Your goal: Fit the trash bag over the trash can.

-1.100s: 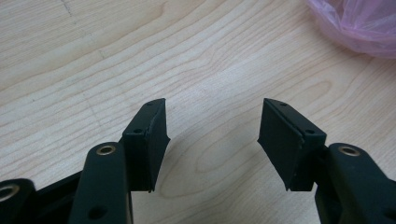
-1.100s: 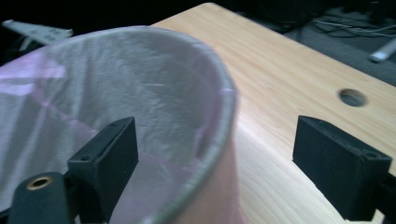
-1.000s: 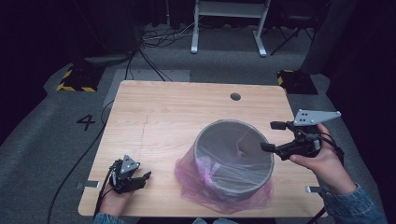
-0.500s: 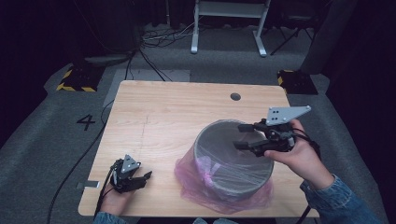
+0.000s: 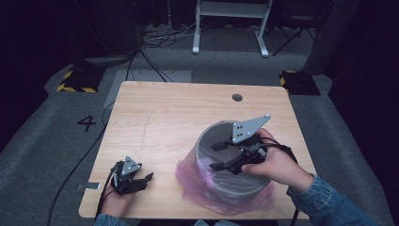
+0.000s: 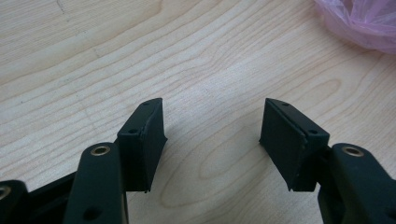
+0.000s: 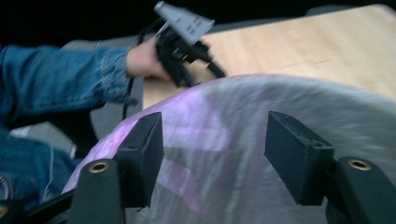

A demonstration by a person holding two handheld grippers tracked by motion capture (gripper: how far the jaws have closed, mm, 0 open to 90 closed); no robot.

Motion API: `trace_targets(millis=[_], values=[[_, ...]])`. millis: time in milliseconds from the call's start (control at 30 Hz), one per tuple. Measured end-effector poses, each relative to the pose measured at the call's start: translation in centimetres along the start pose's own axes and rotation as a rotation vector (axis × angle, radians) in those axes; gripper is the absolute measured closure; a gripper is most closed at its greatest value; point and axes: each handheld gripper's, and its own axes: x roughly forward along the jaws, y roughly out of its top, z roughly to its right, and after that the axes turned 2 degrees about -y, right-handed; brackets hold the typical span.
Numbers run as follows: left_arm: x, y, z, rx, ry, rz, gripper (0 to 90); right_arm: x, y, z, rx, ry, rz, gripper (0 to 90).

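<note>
- At about 7 o'clock on the worktop (image 5: 155,117), near the front edge, the left gripper (image 5: 141,181) rests in the person's left hand (image 5: 113,203). Its jaws stand well apart with nothing but bare wood between them.
- Toward 5 o'clock stands a grey bin (image 5: 207,141), upright, with a pink plastic bag (image 5: 188,176) bunched around its base and lining its inside.
- A corner of the pink plastic bag lies at 1 o'clock in the left gripper view, apart from the jaws.
- Over the bin's mouth, at its 3 o'clock side, the right hand (image 5: 277,165) holds the right gripper (image 5: 214,155), pointing toward 9 o'clock. Its jaws have just been closing but are parted, gripping nothing; the bin's lined inside shows beyond them.
</note>
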Motion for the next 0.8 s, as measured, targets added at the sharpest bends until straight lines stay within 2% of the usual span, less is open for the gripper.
trace_targets(millis=[67, 167, 400, 567, 733, 800], values=[[0.0, 0.0, 0.0, 0.001, 0.001, 0.001, 39.6, 0.7, -0.1, -0.1, -0.003, 0.018, -0.031, 41.6], [0.0, 0.0, 0.0, -0.002, 0.000, 0.001, 39.5, 1.8, -0.6, 0.0, -0.005, 0.018, -0.077, 43.4], [0.0, 0.0, 0.0, -0.001, 0.002, 0.003, 39.3, 4.0, -1.8, 0.9, 0.001, -0.020, -0.158, 40.3], [0.0, 0.0, 0.1, -0.001, 0.002, 0.003, 39.2, 5.3, -2.3, 1.7, 0.015, -0.056, -0.195, 34.6], [0.0, 0.0, 0.0, 0.000, 0.001, 0.005, 39.2, 6.1, -2.9, 2.6, 0.029, -0.127, -0.244, 30.0], [0.0, 0.0, 0.0, 0.001, 0.001, 0.005, 39.2, 6.3, -3.1, 3.0, 0.035, -0.157, -0.284, 28.4]])
